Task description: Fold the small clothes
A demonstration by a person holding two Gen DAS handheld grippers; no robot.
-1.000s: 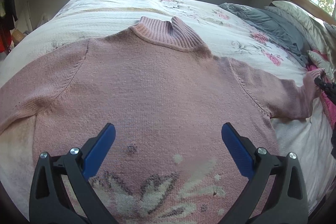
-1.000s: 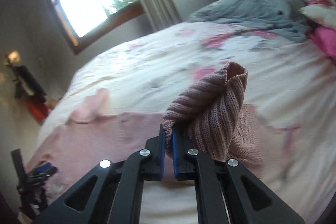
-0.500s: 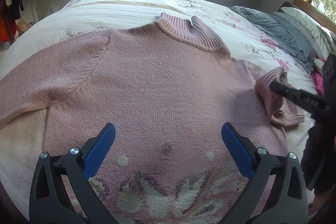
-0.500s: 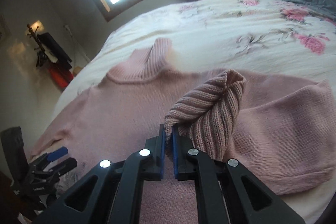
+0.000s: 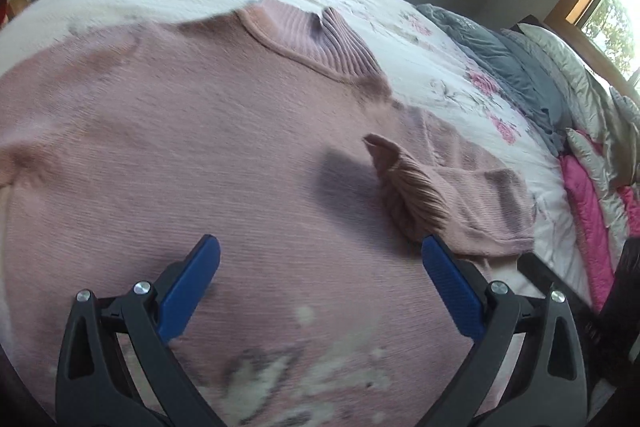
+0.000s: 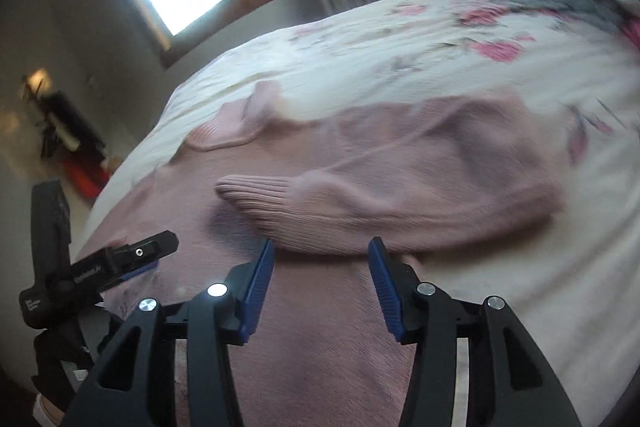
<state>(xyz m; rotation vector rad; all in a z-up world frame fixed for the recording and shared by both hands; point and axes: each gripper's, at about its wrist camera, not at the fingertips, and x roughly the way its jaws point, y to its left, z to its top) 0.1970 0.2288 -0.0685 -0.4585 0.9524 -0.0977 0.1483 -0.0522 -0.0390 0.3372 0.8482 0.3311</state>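
1. The pink knitted sweater (image 5: 200, 155) lies flat on the white floral bedspread (image 5: 432, 67), so its sides can fold inward.
2. Its ribbed-cuffed right sleeve (image 6: 360, 195) lies across the chest – folded in.
3. The right gripper (image 6: 320, 275) is parted, empty.
4. The left gripper (image 5: 320, 287) gapes wide, holding nothing – presumably poised for the other sleeve.

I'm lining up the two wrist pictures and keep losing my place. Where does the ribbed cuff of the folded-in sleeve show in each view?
Left wrist: the ribbed cuff lies right of centre on the pink sweater, just above the right-hand blue finger.
Right wrist: the cuff lies left of centre, just above the gap between the fingers.
Shared landmark: the sweater's ribbed collar.
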